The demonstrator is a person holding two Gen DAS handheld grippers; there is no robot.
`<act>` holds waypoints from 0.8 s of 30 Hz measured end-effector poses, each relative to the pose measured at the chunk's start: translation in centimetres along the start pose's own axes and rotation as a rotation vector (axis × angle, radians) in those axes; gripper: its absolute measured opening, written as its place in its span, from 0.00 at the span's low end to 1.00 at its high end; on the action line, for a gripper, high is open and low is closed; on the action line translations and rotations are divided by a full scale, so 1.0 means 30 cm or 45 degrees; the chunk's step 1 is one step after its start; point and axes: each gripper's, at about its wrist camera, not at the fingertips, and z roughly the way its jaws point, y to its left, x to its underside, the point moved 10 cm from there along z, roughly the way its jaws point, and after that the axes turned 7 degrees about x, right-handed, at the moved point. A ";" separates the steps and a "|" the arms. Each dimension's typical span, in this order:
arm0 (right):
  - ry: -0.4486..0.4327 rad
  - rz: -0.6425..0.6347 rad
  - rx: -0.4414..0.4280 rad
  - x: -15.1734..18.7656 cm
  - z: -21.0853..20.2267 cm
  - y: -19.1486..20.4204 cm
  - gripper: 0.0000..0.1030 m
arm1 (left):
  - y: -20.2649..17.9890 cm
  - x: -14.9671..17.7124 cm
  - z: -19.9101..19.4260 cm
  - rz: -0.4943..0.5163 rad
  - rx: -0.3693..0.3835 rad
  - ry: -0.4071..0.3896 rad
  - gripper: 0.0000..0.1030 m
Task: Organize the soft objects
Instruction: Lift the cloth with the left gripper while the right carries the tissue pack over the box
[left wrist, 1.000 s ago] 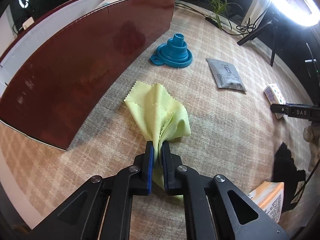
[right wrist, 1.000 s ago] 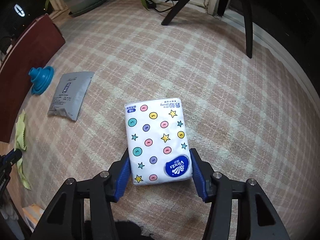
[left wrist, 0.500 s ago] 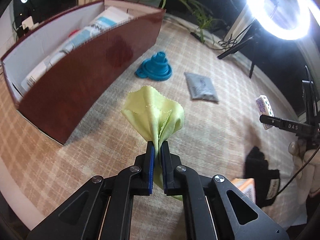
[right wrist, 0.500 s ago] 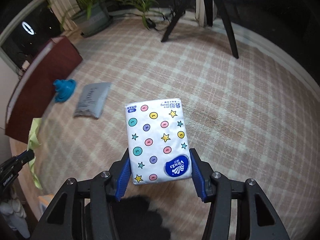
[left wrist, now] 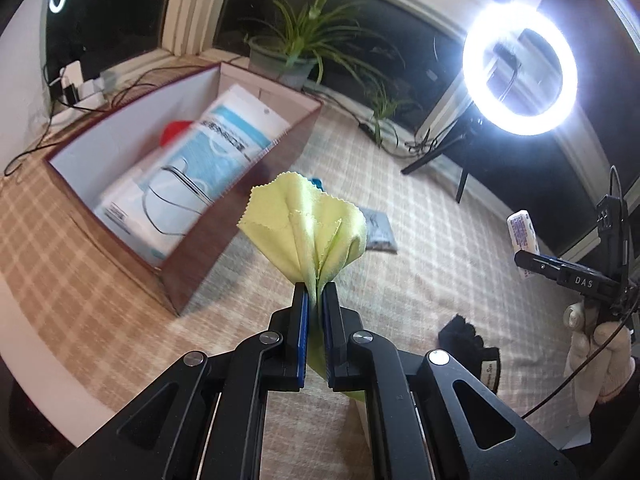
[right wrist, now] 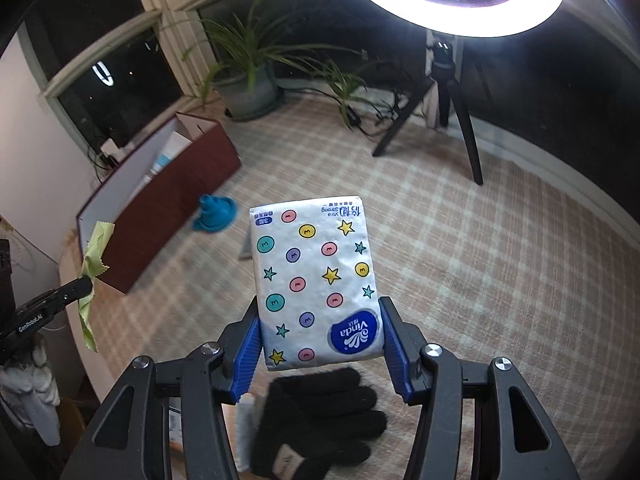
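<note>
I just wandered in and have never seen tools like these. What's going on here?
A person is tidying soft things with a hand-held gripper in each hand. The left gripper is shut on a yellow-green cloth, and the right gripper clamps a spotted tissue pack; both are held above the checked rug. A dark red box already holding packets stands open nearby. A black glove lies on the rug.

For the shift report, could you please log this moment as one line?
left gripper: shut on cloth | right gripper: shut on tissue pack | both airborne | box: open | glove: on rug
</note>
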 end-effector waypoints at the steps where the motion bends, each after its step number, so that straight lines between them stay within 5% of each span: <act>1: -0.005 0.000 -0.004 -0.003 -0.007 0.010 0.49 | 0.005 -0.008 -0.009 -0.001 0.002 -0.006 0.05; 12: -0.057 -0.076 -0.082 -0.095 -0.051 0.237 0.49 | 0.158 -0.125 -0.172 0.015 -0.065 -0.100 0.05; 24: -0.092 -0.195 -0.146 -0.246 0.008 0.561 0.49 | 0.386 -0.257 -0.187 0.045 -0.180 -0.111 0.05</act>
